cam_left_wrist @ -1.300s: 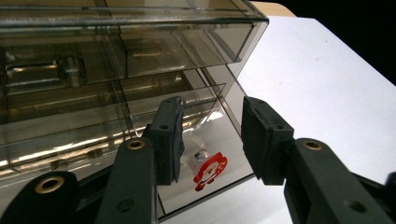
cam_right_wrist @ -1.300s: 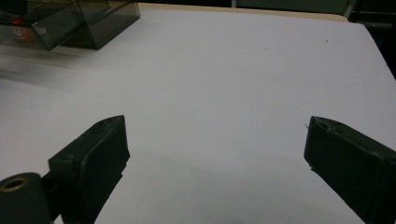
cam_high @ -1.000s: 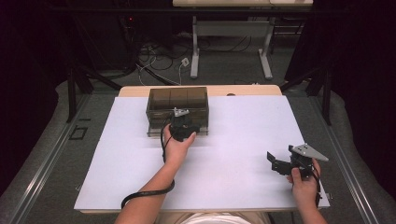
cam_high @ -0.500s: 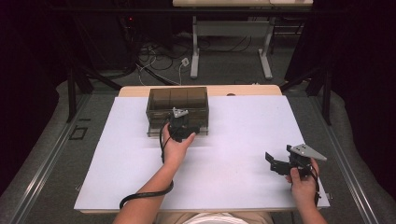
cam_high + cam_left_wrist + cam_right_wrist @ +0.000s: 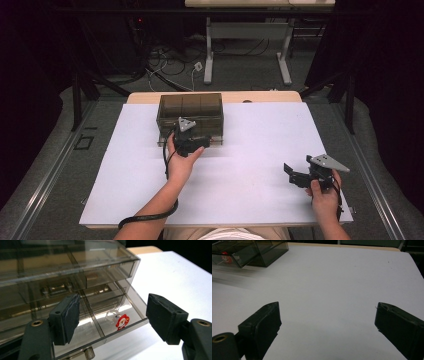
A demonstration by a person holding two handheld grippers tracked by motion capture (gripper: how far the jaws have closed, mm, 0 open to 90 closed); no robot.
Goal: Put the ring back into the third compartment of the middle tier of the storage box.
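Note:
A smoky see-through drawer box (image 5: 190, 114) stands at the far middle of the white table (image 5: 260, 145). My left gripper (image 5: 191, 140) hovers at its front, and its jaws have just been opening. In the left gripper view, that gripper (image 5: 115, 317) is open before a pulled-out drawer (image 5: 112, 325), and its pads press on nothing. A small red and white figure (image 5: 122, 322) lies in the drawer. My right gripper (image 5: 291, 175) rests open at the near right, well away from the box. The right gripper view has its wide open jaws (image 5: 327, 322) over bare table, with the box (image 5: 254, 251) at the far left.
The table's far wooden edge (image 5: 270, 96) runs just behind the box. Desk legs and cables (image 5: 210, 65) stand on the floor beyond. A black cable (image 5: 150, 217) trails from my left gripper along the forearm to the near table edge.
My left hand has drawn back a little from the box toward the near side, and its jaws have opened. The right hand has kept still.

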